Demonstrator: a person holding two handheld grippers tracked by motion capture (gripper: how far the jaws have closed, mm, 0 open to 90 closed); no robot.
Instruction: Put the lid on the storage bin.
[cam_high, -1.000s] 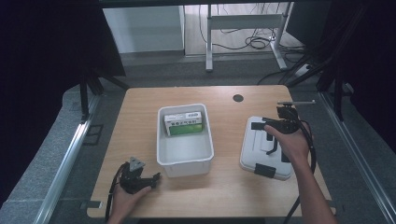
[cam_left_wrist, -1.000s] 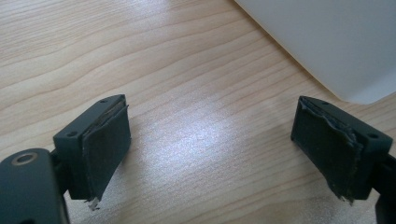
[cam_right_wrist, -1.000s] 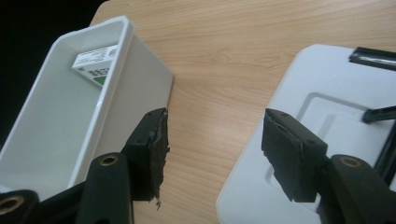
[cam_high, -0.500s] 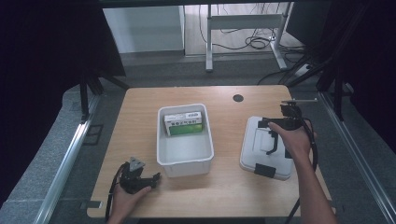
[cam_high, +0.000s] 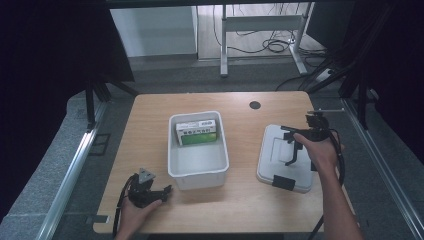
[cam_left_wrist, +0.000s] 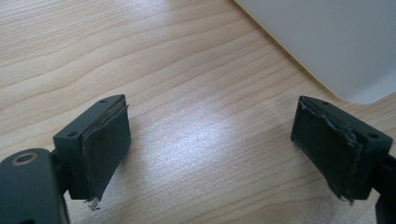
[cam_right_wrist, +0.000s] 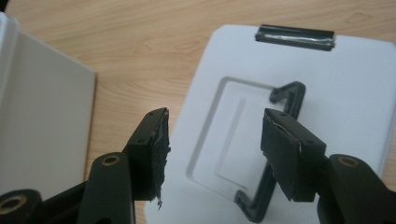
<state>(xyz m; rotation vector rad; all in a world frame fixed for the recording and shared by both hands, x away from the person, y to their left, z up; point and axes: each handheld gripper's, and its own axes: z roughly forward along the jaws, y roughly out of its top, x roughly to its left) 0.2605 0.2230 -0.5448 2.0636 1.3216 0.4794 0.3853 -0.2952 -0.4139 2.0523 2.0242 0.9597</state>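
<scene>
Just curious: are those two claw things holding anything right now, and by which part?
Nothing is held. The right gripper hangs open over the white lid near its black handle; the left gripper is open above bare table.

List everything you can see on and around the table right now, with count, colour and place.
lid: one, white with a black handle and black clips, flat on the table's right part
bin: one, white, open, table centre
box: one, green and white, inside the bin's far end
table: one, light wood
right gripper: one, black, jaws open above the lid
left gripper: one, black, jaws open, near-left table edge
</scene>
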